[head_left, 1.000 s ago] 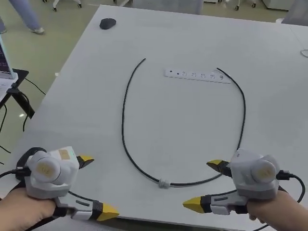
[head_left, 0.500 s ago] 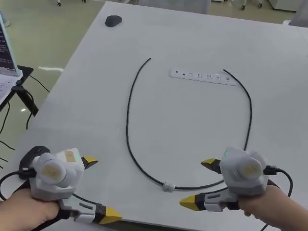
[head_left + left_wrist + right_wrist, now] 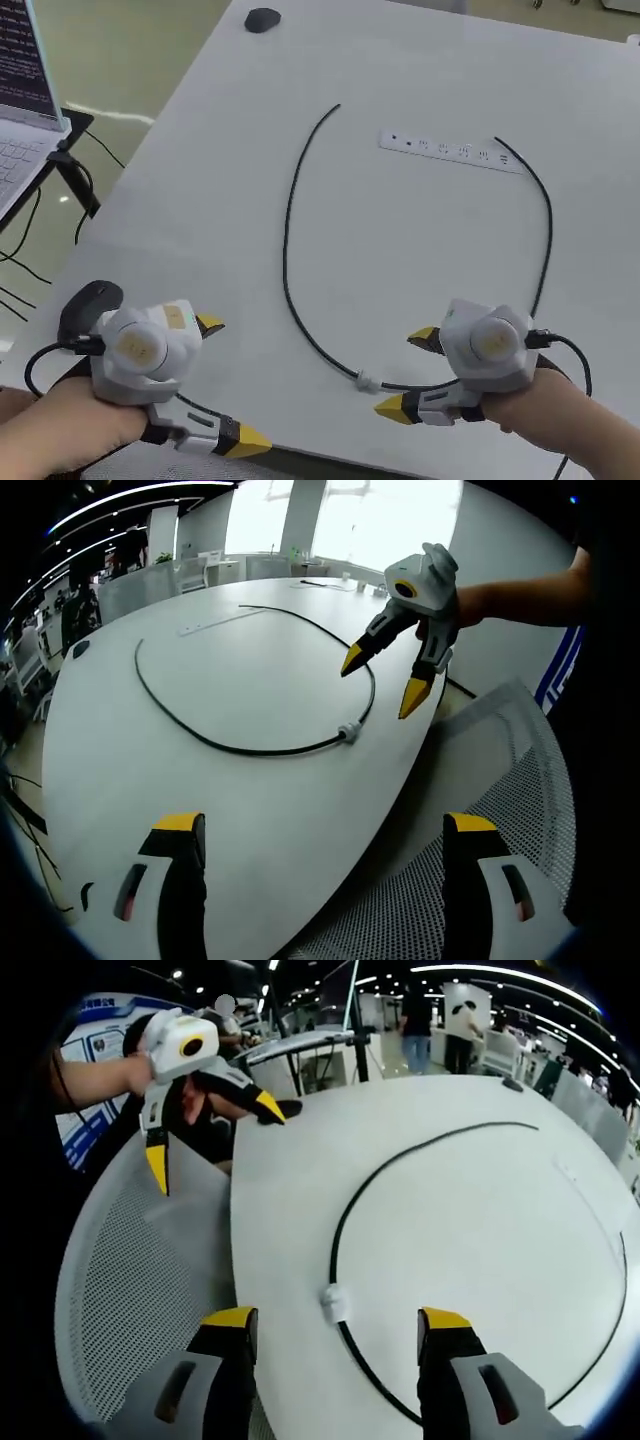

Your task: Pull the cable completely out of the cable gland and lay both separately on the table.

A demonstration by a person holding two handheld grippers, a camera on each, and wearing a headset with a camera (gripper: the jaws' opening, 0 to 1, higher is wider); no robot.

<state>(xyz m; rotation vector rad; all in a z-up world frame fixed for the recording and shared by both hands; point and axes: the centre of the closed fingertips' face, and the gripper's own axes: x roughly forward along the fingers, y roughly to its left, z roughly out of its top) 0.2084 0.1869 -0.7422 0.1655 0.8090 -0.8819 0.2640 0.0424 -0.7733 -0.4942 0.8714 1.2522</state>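
A long black cable [image 3: 287, 230] lies in a U on the white table [image 3: 420, 250]. A small white cable gland [image 3: 368, 381] is threaded on it at the bottom of the U, near the table's front edge. My right gripper [image 3: 405, 372] is open just right of the gland, its yellow tips apart and touching nothing. In the right gripper view the gland [image 3: 333, 1303] sits just ahead, between the jaws. My left gripper [image 3: 232, 382] is open at the front left edge, well away from the gland [image 3: 349, 732].
At the far side, a white power strip [image 3: 450, 152] lies between the cable's ends. A black mouse [image 3: 263, 19] sits at the far corner. A laptop [image 3: 25, 100] stands left of the table. A mesh chair [image 3: 130, 1300] sits at the near edge.
The head camera has shifted, so the scene sits further right. My right gripper has moved left, closer to the gland. The left gripper keeps its place and both stay open.
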